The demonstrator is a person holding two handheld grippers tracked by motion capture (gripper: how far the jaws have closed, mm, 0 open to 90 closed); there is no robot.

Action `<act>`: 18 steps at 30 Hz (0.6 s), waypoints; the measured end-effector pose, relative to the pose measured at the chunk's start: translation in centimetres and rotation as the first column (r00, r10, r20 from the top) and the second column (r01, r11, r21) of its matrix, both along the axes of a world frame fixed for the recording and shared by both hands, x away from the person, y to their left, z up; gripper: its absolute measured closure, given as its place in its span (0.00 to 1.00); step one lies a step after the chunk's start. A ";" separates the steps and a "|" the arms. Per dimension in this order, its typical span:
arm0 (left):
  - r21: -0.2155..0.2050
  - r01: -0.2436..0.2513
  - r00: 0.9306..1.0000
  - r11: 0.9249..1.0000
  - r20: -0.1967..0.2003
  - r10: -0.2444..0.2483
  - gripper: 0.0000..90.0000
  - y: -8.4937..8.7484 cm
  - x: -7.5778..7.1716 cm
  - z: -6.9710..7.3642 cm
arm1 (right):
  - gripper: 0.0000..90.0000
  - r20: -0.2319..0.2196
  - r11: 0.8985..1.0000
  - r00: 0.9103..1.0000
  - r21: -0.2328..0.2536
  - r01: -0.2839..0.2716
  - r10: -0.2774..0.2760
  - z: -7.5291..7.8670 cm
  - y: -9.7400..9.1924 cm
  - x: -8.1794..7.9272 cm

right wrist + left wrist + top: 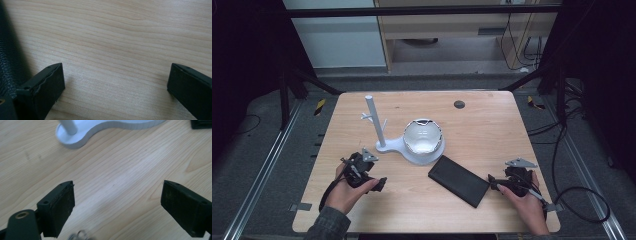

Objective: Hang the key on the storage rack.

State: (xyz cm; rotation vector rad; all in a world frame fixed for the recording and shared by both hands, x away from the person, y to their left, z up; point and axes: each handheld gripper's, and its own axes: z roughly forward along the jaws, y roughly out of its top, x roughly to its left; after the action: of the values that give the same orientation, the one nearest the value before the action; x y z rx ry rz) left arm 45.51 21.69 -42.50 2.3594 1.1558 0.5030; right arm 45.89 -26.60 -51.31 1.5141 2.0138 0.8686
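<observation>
The left hand-held gripper [379, 184] rests low over the bench [492, 125], its jaws spread wide with nothing but bare wood between them, as the left gripper view shows [117, 202]. Just ahead of it stands the white stand [384, 145], a curved flat base with an upright post and short pegs; in the left gripper view the foot of that post and the edge of the base [82, 135] lie beyond the jaw tips, apart from them. A glass bowl [423, 136] sits on the wider end of the stand's base, ahead and to the right of the left hand-held gripper.

The right hand-held gripper [493, 185] lies at the other side of the bench, its jaws also spread wide and empty over the wood [115, 80]. The black case [459, 180], a flat dark rectangle lying at a slant, is just beside this gripper's tips on its left; in the right gripper view its textured dark surface [7, 57] runs along the left edge, close by the left jaw, and whether they touch I cannot tell. The case lies between the two grippers, nearer the right one, and just short of the stand's base.
</observation>
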 end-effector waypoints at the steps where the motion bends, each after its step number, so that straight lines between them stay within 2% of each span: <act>1: 0.000 0.000 1.000 1.000 0.000 0.000 0.15 0.0 0.0 0.0 | 0.02 0.000 1.000 1.000 0.000 0.000 0.000 0.0 0.0 0.0; 2: -0.004 -0.026 1.000 1.000 -0.001 0.026 0.16 1.2 -0.4 0.1 | 0.01 0.000 1.000 1.000 0.000 0.000 0.000 0.0 0.0 0.0; 3: -0.004 -0.026 1.000 1.000 -0.001 0.026 0.18 1.2 -0.4 0.1 | 0.01 0.000 1.000 1.000 0.000 0.000 0.000 0.0 0.0 0.0; 4: -0.001 -0.036 0.999 0.999 -0.026 0.036 0.20 2.2 -0.7 0.1 | 0.01 0.001 1.000 1.000 -0.001 -0.002 0.002 0.0 0.0 0.0; 5: -0.001 -0.036 0.999 0.999 -0.026 0.036 0.21 2.2 -0.7 0.1 | 0.01 -0.001 1.000 1.000 0.000 0.000 0.000 0.0 0.0 0.0; 6: 0.014 -0.058 0.997 0.998 -0.043 0.059 0.24 3.3 -0.9 0.1 | 0.01 0.000 1.000 1.000 0.000 0.000 0.000 0.0 0.0 0.0; 9: 0.010 -0.065 0.997 0.998 -0.051 0.066 0.29 3.9 -1.0 0.1 | 0.01 0.000 1.000 1.000 -0.001 -0.002 0.002 0.0 0.0 0.0; 11: 0.013 -0.063 0.995 0.998 -0.079 0.064 0.38 4.3 -1.1 0.0 | 0.01 0.000 1.000 1.000 0.001 -0.004 0.004 0.0 0.0 0.0; 15: 0.043 -0.064 0.988 0.997 -0.139 0.070 0.46 4.8 -0.9 -0.8 | 0.01 0.000 1.000 1.000 -0.001 -0.006 0.006 0.0 0.0 0.0; 16: 0.043 -0.064 0.988 0.997 -0.139 0.070 0.49 4.8 -0.9 -0.8 | 0.01 0.000 1.000 1.000 -0.001 -0.006 0.006 0.0 0.0 0.0; 18: 0.050 -0.062 0.983 0.997 -0.168 0.069 0.52 4.8 -0.8 -1.4 | 0.01 0.000 1.000 1.000 -0.002 -0.011 0.011 0.0 0.0 0.0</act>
State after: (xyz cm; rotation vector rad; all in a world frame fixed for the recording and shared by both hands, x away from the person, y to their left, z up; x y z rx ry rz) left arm 44.71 26.49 -43.94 2.4483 1.3139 0.3590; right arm 45.90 -26.62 -51.31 1.5030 2.0244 0.8711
